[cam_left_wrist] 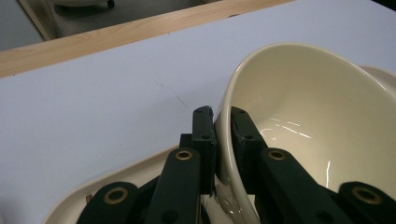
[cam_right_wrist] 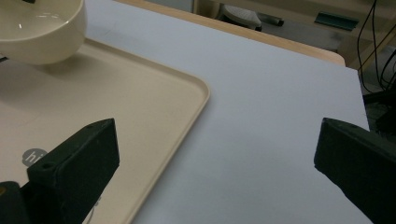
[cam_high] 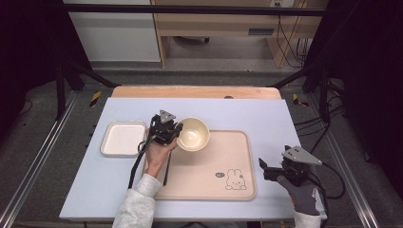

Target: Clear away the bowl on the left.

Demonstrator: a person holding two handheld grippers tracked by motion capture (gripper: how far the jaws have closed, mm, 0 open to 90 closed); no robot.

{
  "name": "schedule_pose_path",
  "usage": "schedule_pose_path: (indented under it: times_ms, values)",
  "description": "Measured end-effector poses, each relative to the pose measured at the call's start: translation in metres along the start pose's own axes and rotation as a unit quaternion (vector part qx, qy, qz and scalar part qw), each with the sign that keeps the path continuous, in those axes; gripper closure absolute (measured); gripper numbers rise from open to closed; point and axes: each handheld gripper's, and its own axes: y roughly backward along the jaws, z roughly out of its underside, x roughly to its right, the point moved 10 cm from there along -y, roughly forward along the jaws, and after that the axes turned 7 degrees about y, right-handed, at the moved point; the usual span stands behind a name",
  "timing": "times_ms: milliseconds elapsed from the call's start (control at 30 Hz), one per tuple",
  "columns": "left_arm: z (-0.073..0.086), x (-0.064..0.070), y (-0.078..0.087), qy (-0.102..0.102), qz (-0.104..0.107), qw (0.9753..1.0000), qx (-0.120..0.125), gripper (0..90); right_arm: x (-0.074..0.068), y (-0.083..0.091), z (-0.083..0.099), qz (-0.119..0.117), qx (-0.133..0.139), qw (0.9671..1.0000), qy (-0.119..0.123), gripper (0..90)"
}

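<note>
- Bowl (cam_high: 192, 134), cream-coloured and empty, sits tilted over the far left corner of the beige tray (cam_high: 223, 178) in the high view. The left gripper (cam_high: 175, 130) grips its near-left rim. The white square dish (cam_high: 122, 138), also empty, lies on the pale blue table cover (cam_high: 266, 114) just left of the tray. A dark stick-like item (cam_high: 167, 168), too thin to identify, lies at the tray's left edge. The right gripper (cam_high: 264, 169) is held over the table cover just right of the tray, well apart from the bowl. A rabbit print (cam_high: 234, 179) marks the tray's near right corner.
- Left gripper view: the jaws are closed to a narrow gap with the bowl (cam_left_wrist: 317, 130) wall clamped between them, one jaw outside, one inside. The fingertips (cam_left_wrist: 203, 130) press against the rim. The bowl interior is bare and glossy. The tray rim (cam_left_wrist: 116, 175) shows below the jaws, with the wooden table edge (cam_left_wrist: 93, 42) beyond the cover.
- Right gripper view: the jaws stand wide apart, holding and touching nothing. Between them lie the tray corner (cam_right_wrist: 187, 102) and bare cover (cam_right_wrist: 271, 116). The bowl (cam_right_wrist: 42, 32) appears at the upper left, raised, with its shadow on the tray.
</note>
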Motion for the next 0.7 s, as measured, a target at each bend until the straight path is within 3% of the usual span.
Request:
schedule_pose_path:
  times_ms: [500,700]
  values:
    - [0.008,-0.005,-0.020,0.016,0.004,0.9997,-0.016,82.0,0.001,0.001,0.000,-0.001,0.001,1.0000,-0.001,0.4]
    - [0.012,-0.011,-0.025,0.015,-0.003,0.9995,-0.029,82.9,0.000,0.001,0.000,-0.001,0.001,1.0000,-0.001,0.4]
